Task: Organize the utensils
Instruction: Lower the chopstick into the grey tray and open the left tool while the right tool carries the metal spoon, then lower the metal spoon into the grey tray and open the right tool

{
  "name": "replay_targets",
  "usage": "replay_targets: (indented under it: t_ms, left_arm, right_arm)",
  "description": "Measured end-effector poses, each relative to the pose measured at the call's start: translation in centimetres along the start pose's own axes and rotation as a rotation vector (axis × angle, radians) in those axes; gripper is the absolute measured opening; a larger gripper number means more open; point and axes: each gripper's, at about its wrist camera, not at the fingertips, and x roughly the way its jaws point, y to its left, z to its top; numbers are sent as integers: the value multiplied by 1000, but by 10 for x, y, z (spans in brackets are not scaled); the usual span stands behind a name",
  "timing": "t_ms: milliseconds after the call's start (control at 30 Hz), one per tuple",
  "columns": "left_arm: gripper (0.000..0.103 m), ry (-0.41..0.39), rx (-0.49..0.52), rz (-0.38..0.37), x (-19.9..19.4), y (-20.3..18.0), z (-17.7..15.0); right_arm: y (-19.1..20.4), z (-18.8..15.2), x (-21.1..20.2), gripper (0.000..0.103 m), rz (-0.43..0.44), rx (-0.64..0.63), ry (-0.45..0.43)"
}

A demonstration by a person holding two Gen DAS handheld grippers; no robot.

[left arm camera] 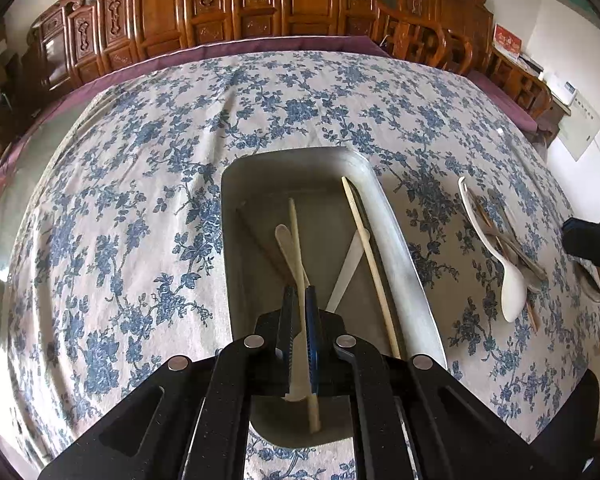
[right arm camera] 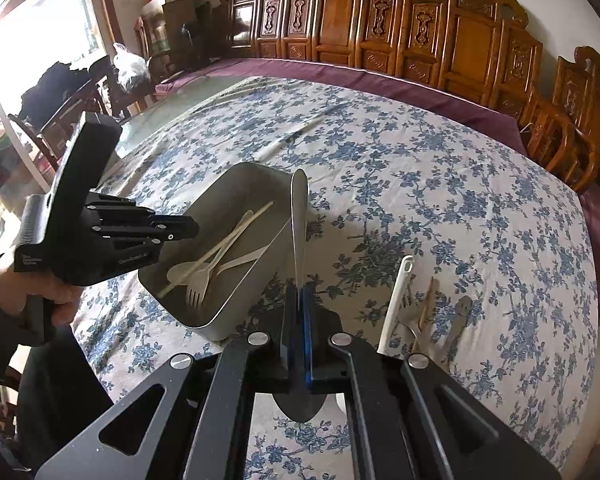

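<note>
A grey metal tray (left arm camera: 396,232) lies on the floral tablecloth; it also shows in the right wrist view (right arm camera: 204,204). It holds pale wooden chopsticks (left arm camera: 370,256), a spoon (left arm camera: 286,246) and a fork (right arm camera: 199,284). My left gripper (left arm camera: 299,300) hangs over the tray's near end, its jaws almost closed with a chopstick passing between them; contact is unclear. My right gripper (right arm camera: 299,294) is shut on a metal spoon (right arm camera: 299,216), held above the cloth right of the tray. A pile with a white rice paddle (left arm camera: 508,280) and metal cutlery (right arm camera: 456,320) lies further right.
Carved wooden chairs (left arm camera: 236,4) line the table's far side. A purple undercloth (right arm camera: 340,74) borders the floral cloth. The person's hand holding the left gripper (right arm camera: 80,232) is at the left in the right wrist view. Bags and boxes stand by the window.
</note>
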Motion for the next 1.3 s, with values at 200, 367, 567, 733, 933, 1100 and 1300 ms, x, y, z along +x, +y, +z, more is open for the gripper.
replay_targets:
  t_ms: [200, 367, 567, 733, 933, 1100, 1300]
  left_arm:
    - [13, -38, -4, -5, -20, 5, -4]
    - [19, -73, -13, 5, -39, 15, -11]
    - [27, -108, -23, 22, -61, 31, -21]
    - [28, -126, -34, 36, -74, 44, -27]
    - [31, -143, -54, 48, -84, 60, -31]
    - [39, -160, -71, 48, -90, 69, -37]
    - [44, -167, -86, 54, -92, 78, -42]
  right_arm:
    - [11, 3, 8, 4, 10, 1, 3]
    - [29, 8, 17, 4, 25, -13, 8]
    - [51, 16, 28, 4, 40, -31, 12]
    - [68, 22, 37, 4, 48, -43, 18]
    - [79, 29, 50, 4, 47, -42, 27]
    - [86, 29, 67, 4, 38, -35, 47]
    - [92, 29, 97, 4, 42, -6, 91]
